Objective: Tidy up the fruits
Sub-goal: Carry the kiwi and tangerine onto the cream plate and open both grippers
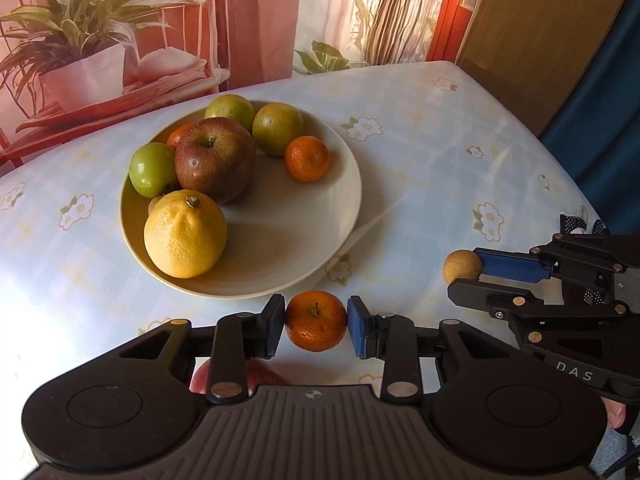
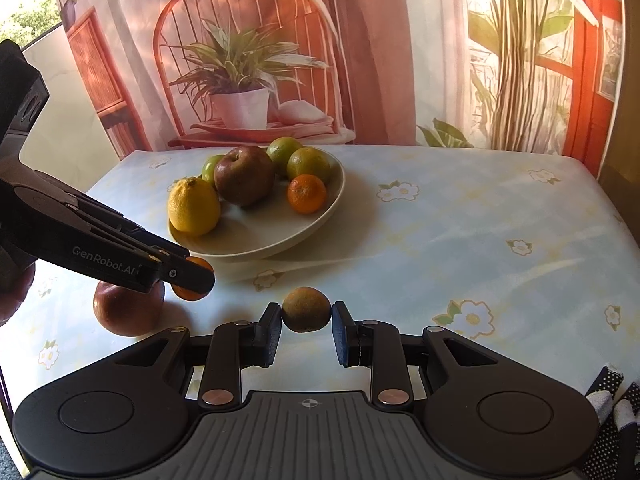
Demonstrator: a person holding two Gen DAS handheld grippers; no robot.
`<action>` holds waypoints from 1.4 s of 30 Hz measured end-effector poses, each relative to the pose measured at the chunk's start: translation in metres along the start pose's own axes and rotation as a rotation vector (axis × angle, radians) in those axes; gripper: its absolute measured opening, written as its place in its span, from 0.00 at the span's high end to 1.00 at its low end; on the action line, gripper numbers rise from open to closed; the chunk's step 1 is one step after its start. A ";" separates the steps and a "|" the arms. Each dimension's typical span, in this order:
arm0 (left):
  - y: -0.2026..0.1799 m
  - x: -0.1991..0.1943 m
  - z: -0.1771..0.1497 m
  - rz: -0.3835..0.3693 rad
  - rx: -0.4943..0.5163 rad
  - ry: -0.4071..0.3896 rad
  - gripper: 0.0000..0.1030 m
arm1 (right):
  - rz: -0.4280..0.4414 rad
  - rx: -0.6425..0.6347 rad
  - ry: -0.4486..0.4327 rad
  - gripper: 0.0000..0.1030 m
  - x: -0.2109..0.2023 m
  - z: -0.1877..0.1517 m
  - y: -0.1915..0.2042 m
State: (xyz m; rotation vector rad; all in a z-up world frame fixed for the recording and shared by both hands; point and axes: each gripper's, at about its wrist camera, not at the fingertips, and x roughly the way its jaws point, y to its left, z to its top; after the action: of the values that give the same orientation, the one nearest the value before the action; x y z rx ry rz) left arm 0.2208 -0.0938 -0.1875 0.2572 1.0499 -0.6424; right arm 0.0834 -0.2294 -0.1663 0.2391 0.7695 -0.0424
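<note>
In the left wrist view, the left claw (image 1: 316, 326) was clamped on a mandarin (image 1: 316, 326) just before the bowl (image 1: 340, 208) on the worktop (image 1: 440, 160). In the right wrist view, the right claw (image 2: 306, 320) was clamped on a small brownish fruit (image 2: 306, 309) over the worktop, near a red apple (image 2: 128, 310).

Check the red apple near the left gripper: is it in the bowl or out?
Out. The red apple sits on the tablecloth beside the left gripper, in front of the bowl.
</note>
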 end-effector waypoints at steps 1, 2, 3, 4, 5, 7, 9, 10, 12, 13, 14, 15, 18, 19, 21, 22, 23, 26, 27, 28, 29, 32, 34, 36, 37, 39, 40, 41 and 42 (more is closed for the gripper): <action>0.003 -0.008 0.001 -0.003 -0.012 -0.023 0.65 | 0.001 -0.002 -0.004 0.76 -0.001 0.002 0.000; 0.007 -0.014 0.003 -0.006 -0.022 -0.043 0.65 | 0.002 -0.004 -0.008 0.76 -0.002 0.004 0.000; 0.010 -0.019 0.004 -0.009 -0.030 -0.061 0.65 | 0.004 -0.007 -0.013 0.76 -0.003 0.007 0.000; 0.013 -0.025 0.006 -0.009 -0.040 -0.088 0.65 | 0.004 -0.012 -0.019 0.76 -0.003 0.011 0.000; 0.019 -0.032 0.007 0.001 -0.045 -0.125 0.65 | 0.004 -0.016 -0.021 0.76 -0.003 0.014 0.000; 0.029 -0.041 0.010 0.035 -0.061 -0.172 0.65 | 0.002 -0.025 -0.029 0.76 -0.001 0.022 -0.001; 0.043 -0.048 0.014 0.045 -0.109 -0.199 0.65 | -0.002 -0.027 -0.035 0.76 0.002 0.029 -0.002; 0.050 -0.051 0.017 0.044 -0.144 -0.215 0.65 | -0.002 -0.029 -0.043 0.76 0.004 0.035 -0.002; 0.062 -0.056 0.019 0.050 -0.190 -0.244 0.65 | 0.000 -0.036 -0.061 0.76 0.006 0.045 -0.001; 0.069 -0.058 0.023 0.059 -0.213 -0.261 0.65 | 0.000 -0.041 -0.068 0.76 0.007 0.049 0.000; 0.073 -0.060 0.024 0.067 -0.227 -0.273 0.65 | -0.001 -0.050 -0.077 0.76 0.009 0.054 0.001; 0.077 -0.060 0.025 0.071 -0.239 -0.281 0.65 | -0.002 -0.065 -0.088 0.76 0.013 0.060 0.002; 0.088 -0.057 0.031 0.073 -0.274 -0.290 0.65 | 0.002 -0.099 -0.097 0.76 0.024 0.075 0.007; 0.091 -0.055 0.033 0.073 -0.279 -0.289 0.65 | 0.005 -0.104 -0.097 0.76 0.028 0.078 0.008; 0.095 -0.049 0.035 0.072 -0.286 -0.281 0.65 | 0.004 -0.124 -0.090 0.76 0.039 0.085 0.010; 0.099 -0.044 0.035 0.070 -0.290 -0.272 0.65 | 0.001 -0.133 -0.084 0.76 0.044 0.088 0.010; 0.101 -0.040 0.036 0.069 -0.293 -0.265 0.65 | -0.002 -0.140 -0.078 0.76 0.049 0.090 0.011; 0.107 -0.031 0.036 0.066 -0.299 -0.245 0.65 | -0.004 -0.132 -0.064 0.76 0.064 0.096 0.008; 0.108 -0.028 0.036 0.061 -0.301 -0.240 0.65 | -0.006 -0.125 -0.063 0.76 0.068 0.098 0.007; 0.111 -0.024 0.036 0.055 -0.303 -0.234 0.65 | -0.007 -0.118 -0.059 0.76 0.073 0.100 0.005; 0.111 -0.021 0.036 0.054 -0.303 -0.229 0.65 | -0.009 -0.116 -0.056 0.76 0.076 0.100 0.004; 0.114 -0.013 0.037 0.057 -0.304 -0.216 0.65 | -0.024 -0.126 -0.039 0.76 0.089 0.104 0.002; 0.117 -0.008 0.037 0.054 -0.313 -0.210 0.65 | -0.036 -0.129 -0.026 0.76 0.098 0.105 0.000; 0.118 -0.007 0.037 0.049 -0.316 -0.208 0.65 | -0.043 -0.129 -0.019 0.76 0.102 0.106 -0.002; 0.119 -0.005 0.036 0.047 -0.315 -0.207 0.65 | -0.044 -0.130 -0.014 0.75 0.105 0.107 -0.003; 0.119 -0.004 0.036 0.047 -0.311 -0.206 0.65 | -0.044 -0.133 -0.010 0.75 0.109 0.108 -0.003; 0.119 -0.003 0.037 0.048 -0.310 -0.206 0.65 | -0.044 -0.136 -0.006 0.75 0.111 0.108 -0.003; 0.119 -0.002 0.037 0.049 -0.310 -0.208 0.65 | -0.043 -0.137 -0.004 0.75 0.113 0.109 -0.003; 0.119 -0.002 0.037 0.050 -0.311 -0.211 0.65 | -0.043 -0.137 -0.002 0.75 0.115 0.109 -0.002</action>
State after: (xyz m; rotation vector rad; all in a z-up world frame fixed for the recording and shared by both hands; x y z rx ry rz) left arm 0.3188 -0.0171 -0.1792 -0.0550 0.9212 -0.4428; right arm 0.2403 -0.2511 -0.1708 0.0920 0.7720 -0.0301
